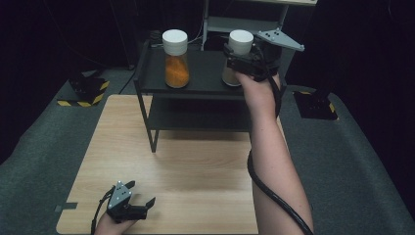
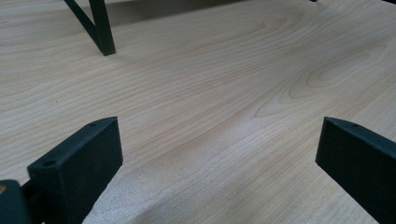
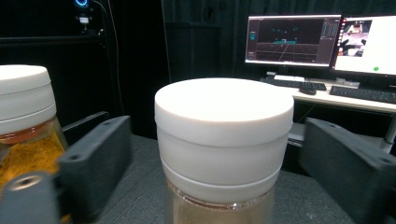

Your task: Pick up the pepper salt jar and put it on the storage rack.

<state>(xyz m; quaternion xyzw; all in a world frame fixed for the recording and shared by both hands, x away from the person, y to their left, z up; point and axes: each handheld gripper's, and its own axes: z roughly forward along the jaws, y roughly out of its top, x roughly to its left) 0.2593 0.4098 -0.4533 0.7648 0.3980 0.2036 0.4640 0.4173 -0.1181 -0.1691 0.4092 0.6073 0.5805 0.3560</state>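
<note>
On the black metal shelf point(image 1: 205, 83) stood two white-lidded glass jars, one orange-filled point(image 1: 176, 58), one brownish point(image 3: 223, 149) between the right gripper's point(image 3: 212, 158) spread jaws, untouched; no readable labels. The left gripper point(image 2: 219, 154) gaped empty.

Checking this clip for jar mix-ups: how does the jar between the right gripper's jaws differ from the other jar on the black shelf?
The right jar holds a pale brownish fill, partly hidden; the left jar holds bright orange powder. The right jar stands between the open jaws of the right gripper, with gaps at both sides of its lid in the right gripper view; the left jar stands free. Both are clear, upright, white-lidded, and on the top shelf.
</note>
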